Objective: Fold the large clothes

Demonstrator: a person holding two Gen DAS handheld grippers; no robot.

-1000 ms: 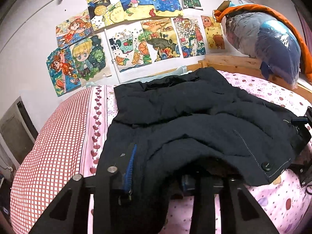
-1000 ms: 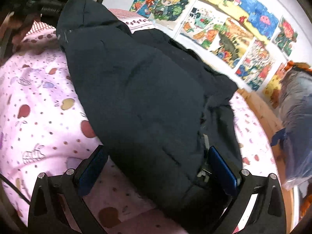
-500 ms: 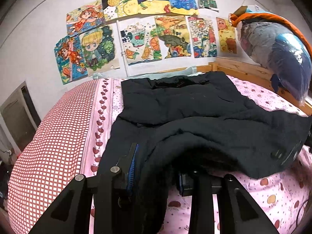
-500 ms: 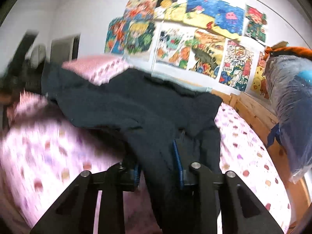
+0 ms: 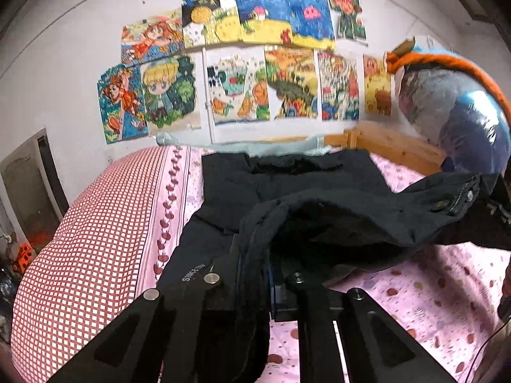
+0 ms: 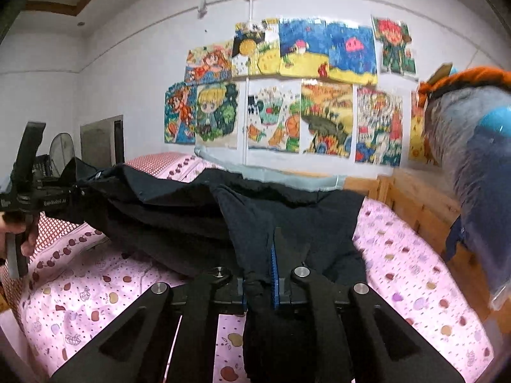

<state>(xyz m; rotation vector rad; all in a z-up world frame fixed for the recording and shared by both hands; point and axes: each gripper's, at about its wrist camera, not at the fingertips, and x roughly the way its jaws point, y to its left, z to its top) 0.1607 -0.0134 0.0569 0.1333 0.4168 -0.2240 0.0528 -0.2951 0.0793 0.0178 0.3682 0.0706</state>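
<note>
A large black padded jacket [image 5: 287, 185] lies on the pink patterned bed [image 5: 440, 290], its far part flat towards the headboard. My left gripper [image 5: 252, 274] is shut on the jacket's near hem and holds it above the bed. My right gripper [image 6: 258, 274] is shut on another part of the hem [image 6: 252, 233], also lifted. The lifted edge hangs stretched between the two grippers. The right gripper shows at the right edge of the left wrist view [image 5: 498, 198]. The left gripper shows at the left of the right wrist view [image 6: 28, 198].
A red-checked quilt [image 5: 86, 239] lies along the bed's left side. A wooden bed frame [image 5: 392, 143] runs along the far right. A bagged bundle with an orange cover [image 5: 453, 108] stands at the right. Drawings [image 5: 242, 63] cover the wall. A fan [image 6: 62, 150] stands at left.
The right gripper has shut on the jacket's hem. Both grippers have lifted the near edge off the bed, and the views have tilted up toward the wall.
</note>
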